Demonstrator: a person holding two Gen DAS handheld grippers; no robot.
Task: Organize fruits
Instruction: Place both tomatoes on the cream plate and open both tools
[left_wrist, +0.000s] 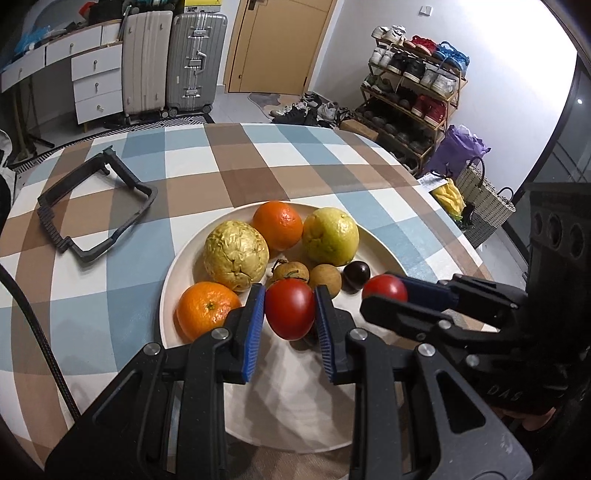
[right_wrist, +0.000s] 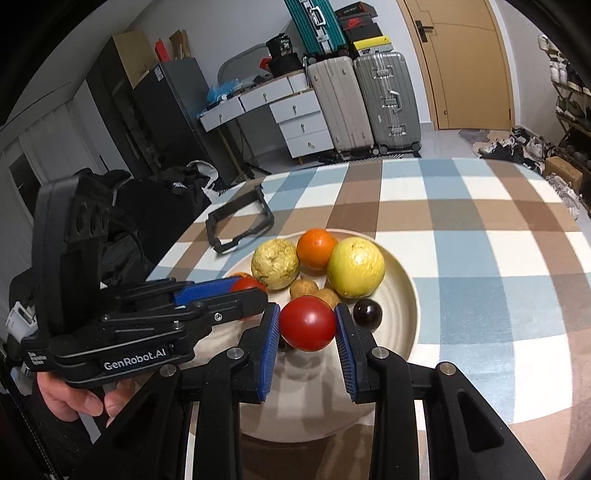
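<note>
Checked cloth in blue, brown and white covers the surface (left_wrist: 207, 166), and toward its left edge lies a black folding frame (left_wrist: 92, 206), well apart from the fruit. Next comes the cream plate (left_wrist: 373, 254) holding two oranges, a wrinkled yellow fruit (left_wrist: 236, 254), a smooth yellow-green fruit (left_wrist: 330, 236), small brown fruits and a dark plum (left_wrist: 357, 275).

Over the plate's near side, the left tool (left_wrist: 290, 314) is clenched on a red tomato (left_wrist: 290, 308), its blue pads pressing both flanks. To its right, the right tool (right_wrist: 306, 325) grips a second tomato (right_wrist: 307, 323) the same way.

Both tomatoes appear lifted just above the plate, so the step in hand looks like delivery: each fruit is carried over the plate and awaits setting down. The next move likely calls for lowering each tomato onto bare plate beside the pile, then easing the pads apart gently, since round fruit may roll or nudge its neighbours.

White lettering on the left tool's body reads "GenRobot.AI" in the right wrist view; smaller print beside it is illegible.
</note>
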